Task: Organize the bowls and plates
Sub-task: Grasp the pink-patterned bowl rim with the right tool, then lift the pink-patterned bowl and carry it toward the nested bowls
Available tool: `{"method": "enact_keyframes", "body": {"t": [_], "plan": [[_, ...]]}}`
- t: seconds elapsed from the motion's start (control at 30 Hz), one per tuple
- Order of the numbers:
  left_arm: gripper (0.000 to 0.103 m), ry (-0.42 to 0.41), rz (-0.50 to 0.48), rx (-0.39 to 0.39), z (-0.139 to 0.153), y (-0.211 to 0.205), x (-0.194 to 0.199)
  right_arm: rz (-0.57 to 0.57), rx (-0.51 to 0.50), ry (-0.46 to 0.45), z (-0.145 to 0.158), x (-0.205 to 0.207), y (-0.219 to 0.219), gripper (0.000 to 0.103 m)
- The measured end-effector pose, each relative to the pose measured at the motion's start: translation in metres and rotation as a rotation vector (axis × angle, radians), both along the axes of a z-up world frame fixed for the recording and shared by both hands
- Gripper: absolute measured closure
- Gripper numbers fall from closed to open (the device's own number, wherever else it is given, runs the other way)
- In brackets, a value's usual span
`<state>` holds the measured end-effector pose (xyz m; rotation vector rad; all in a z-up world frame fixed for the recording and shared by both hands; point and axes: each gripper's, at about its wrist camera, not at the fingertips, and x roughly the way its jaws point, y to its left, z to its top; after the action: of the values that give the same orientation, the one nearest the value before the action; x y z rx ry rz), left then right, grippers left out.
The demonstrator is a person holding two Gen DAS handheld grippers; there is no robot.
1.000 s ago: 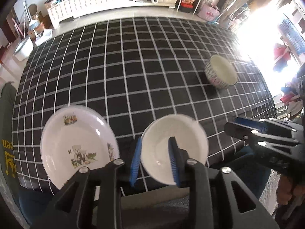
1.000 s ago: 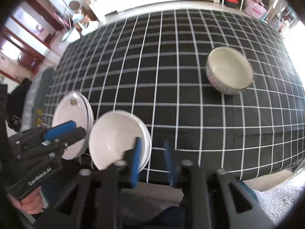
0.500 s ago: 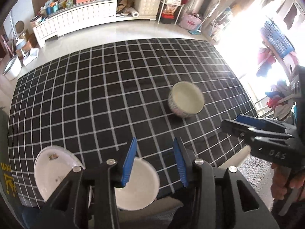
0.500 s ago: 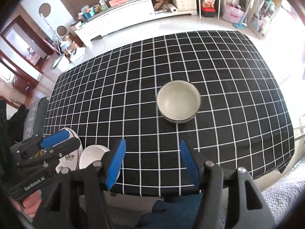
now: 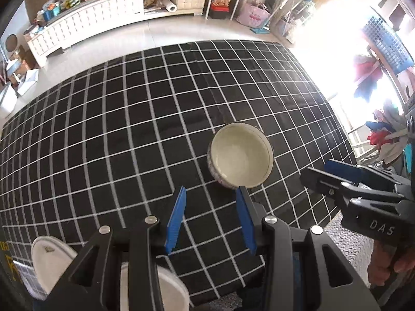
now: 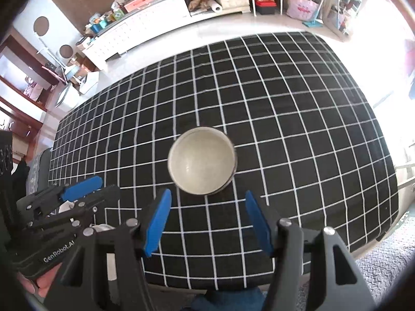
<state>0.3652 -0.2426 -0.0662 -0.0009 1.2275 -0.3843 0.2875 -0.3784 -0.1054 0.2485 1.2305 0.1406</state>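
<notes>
A cream bowl with a patterned outside (image 5: pixel 241 155) stands upright on the black checked tablecloth (image 5: pixel 103 134); it also shows in the right wrist view (image 6: pixel 202 163). My left gripper (image 5: pixel 210 197) is open and empty, raised above the table, the bowl just beyond its right finger. My right gripper (image 6: pixel 207 199) is open and empty, raised, with the bowl centred just beyond its fingertips. A white plate with a printed picture (image 5: pixel 49 261) and a plain white bowl (image 5: pixel 171 290) sit at the near left edge, partly hidden by my left gripper's body.
The right gripper's body (image 5: pixel 363 202) shows at the right of the left wrist view, and the left gripper's body (image 6: pixel 64 207) at the left of the right wrist view. The table's near edge (image 6: pixel 259 282) is close below. A white cabinet (image 6: pixel 145 26) stands beyond the table.
Both grippers have risen and drawn back from the white bowl and plate at the near left edge, opened wider, and swung toward the cream bowl.
</notes>
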Motion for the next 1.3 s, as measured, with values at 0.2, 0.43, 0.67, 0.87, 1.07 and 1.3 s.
{"method": "enact_keyframes", "body": {"t": [0.2,0.43,0.67,0.87,1.07,1.3], "plan": [[0.066,0.045,-0.008,0.008,-0.024,-0.016,0.025,0.0,-0.017,0.022,-0.016,0.017,-0.01,0.038],[0.068,0.083,-0.013,0.04,-0.052,-0.03,0.046,-0.006,-0.018,0.046,-0.039,0.037,-0.01,0.044],[0.076,0.129,-0.003,0.044,-0.077,-0.034,0.064,0.001,-0.014,0.077,-0.059,0.053,-0.007,0.067],[0.085,0.129,-0.006,0.064,-0.088,-0.034,0.066,0.001,-0.023,0.104,-0.072,0.057,-0.008,0.074],[0.088,0.122,-0.023,0.093,-0.093,-0.036,0.063,0.004,-0.036,0.113,-0.077,0.054,-0.009,0.082],[0.095,0.118,-0.047,0.109,-0.097,-0.053,0.06,0.038,-0.052,0.111,-0.079,0.051,-0.005,0.093]]}}
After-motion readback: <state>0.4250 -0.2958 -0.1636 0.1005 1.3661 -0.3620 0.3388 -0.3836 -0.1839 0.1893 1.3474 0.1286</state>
